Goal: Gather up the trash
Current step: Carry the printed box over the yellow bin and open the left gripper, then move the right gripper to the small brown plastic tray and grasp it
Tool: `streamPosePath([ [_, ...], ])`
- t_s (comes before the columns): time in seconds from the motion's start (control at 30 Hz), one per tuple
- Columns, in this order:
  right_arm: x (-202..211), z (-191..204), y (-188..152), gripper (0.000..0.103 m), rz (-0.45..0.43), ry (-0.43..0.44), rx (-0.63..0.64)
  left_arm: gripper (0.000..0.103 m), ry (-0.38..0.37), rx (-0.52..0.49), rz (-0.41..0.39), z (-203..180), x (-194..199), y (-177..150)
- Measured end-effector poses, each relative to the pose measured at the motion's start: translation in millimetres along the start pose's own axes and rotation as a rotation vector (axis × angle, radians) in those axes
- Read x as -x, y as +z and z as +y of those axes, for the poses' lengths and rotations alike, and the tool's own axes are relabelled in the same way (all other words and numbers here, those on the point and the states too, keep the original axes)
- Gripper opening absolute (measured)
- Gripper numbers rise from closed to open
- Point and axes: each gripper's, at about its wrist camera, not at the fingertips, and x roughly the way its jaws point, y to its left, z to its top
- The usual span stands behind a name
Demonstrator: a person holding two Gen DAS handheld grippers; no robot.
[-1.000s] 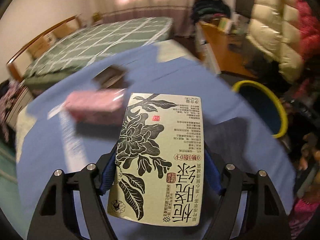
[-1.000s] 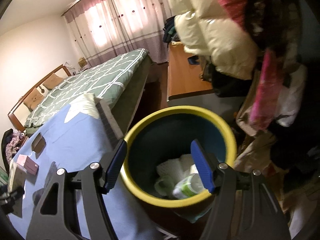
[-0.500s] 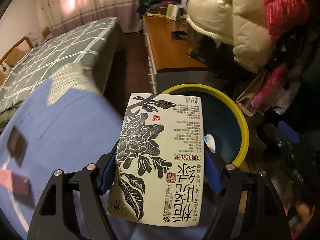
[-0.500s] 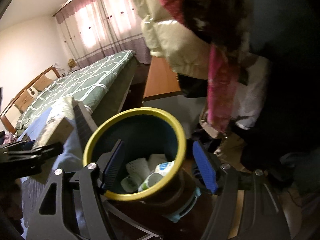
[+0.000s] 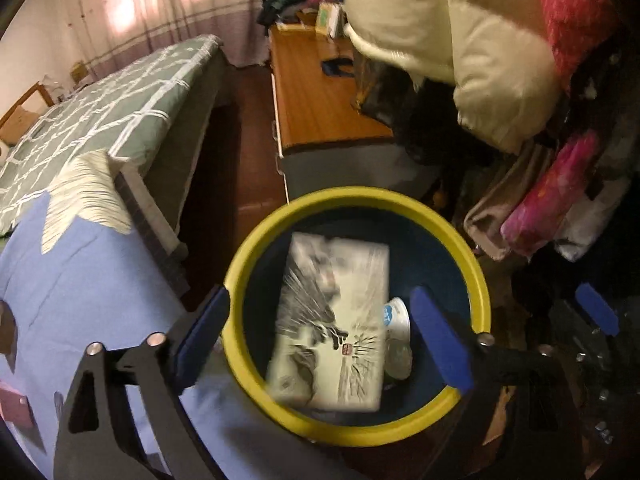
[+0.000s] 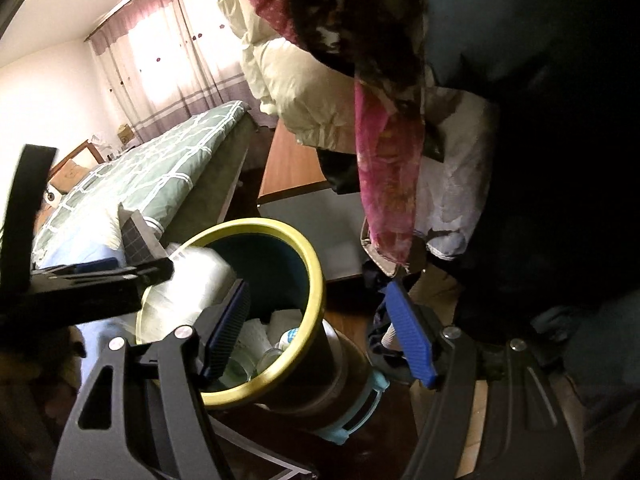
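Observation:
A pale green drink carton (image 5: 332, 328) with a black flower print is blurred inside the mouth of the yellow-rimmed dark bin (image 5: 360, 196). My left gripper (image 5: 320, 336) hovers over the bin with its jaws opening wide; the carton lies beyond them, free of both pads. In the right wrist view the carton (image 6: 188, 284) shows pale at the bin's (image 6: 316, 280) left edge, under the black left gripper (image 6: 100, 276). My right gripper (image 6: 320, 336) stands open near the bin's right side, gripping nothing. White cups and crumpled paper (image 6: 280, 332) lie in the bottom.
A table under a blue cloth (image 5: 80, 280) adjoins the bin on the left, with a pink box (image 5: 16, 404) on it. Behind are a bed with a green checked cover (image 5: 100, 120) and a wooden desk (image 5: 316, 96). Cream and pink coats (image 5: 460, 40) hang close on the right.
My left gripper swung from over the blue table to above the bin, then opened and let the carton go into it. The right gripper drifted a little to the bin's right.

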Motion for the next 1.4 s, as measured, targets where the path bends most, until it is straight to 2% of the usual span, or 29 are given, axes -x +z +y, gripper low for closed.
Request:
streamPosePath([
  [0.2, 1, 20, -4, 0.067, 0.011, 0.036, 0.037, 0.096, 0.054, 0.058, -0.134, 36, 67, -26],
  [0.43, 8, 60, -10, 0.067, 0.017, 0.086, 0.108, 0.098, 0.159, 0.26, -0.277, 122, 154, -95],
  [0.57, 15, 90, -16, 0.067, 0.014, 0.111, 0.163, 0.098, 0.292, 0.378, -0.334, 182, 198, -148],
  [0.7, 20, 123, -20, 0.067, 0.016, 0.145, 0.212, 0.098, 0.421, 0.491, -0.353, 242, 227, -196],
  [0.87, 24, 175, -30, 0.068, 0.034, 0.208, 0.284, 0.098, 0.549, 0.637, -0.368, 310, 251, -254],
  [1.03, 28, 239, -41, 0.068, 0.054, 0.297, 0.377, 0.098, 0.665, 0.754, -0.359, 359, 263, -304],
  [1.17, 27, 290, -47, 0.068, 0.094, 0.394, 0.44, 0.098, 0.692, 0.835, -0.364, 379, 269, -331],
  [1.27, 26, 323, -52, 0.068, 0.106, 0.439, 0.495, 0.098, 0.685, 0.86, -0.361, 386, 271, -340],
  [1.4, 16, 364, -57, 0.068, 0.13, 0.472, 0.556, 0.098, 0.722, 0.877, -0.382, 381, 275, -343],
])
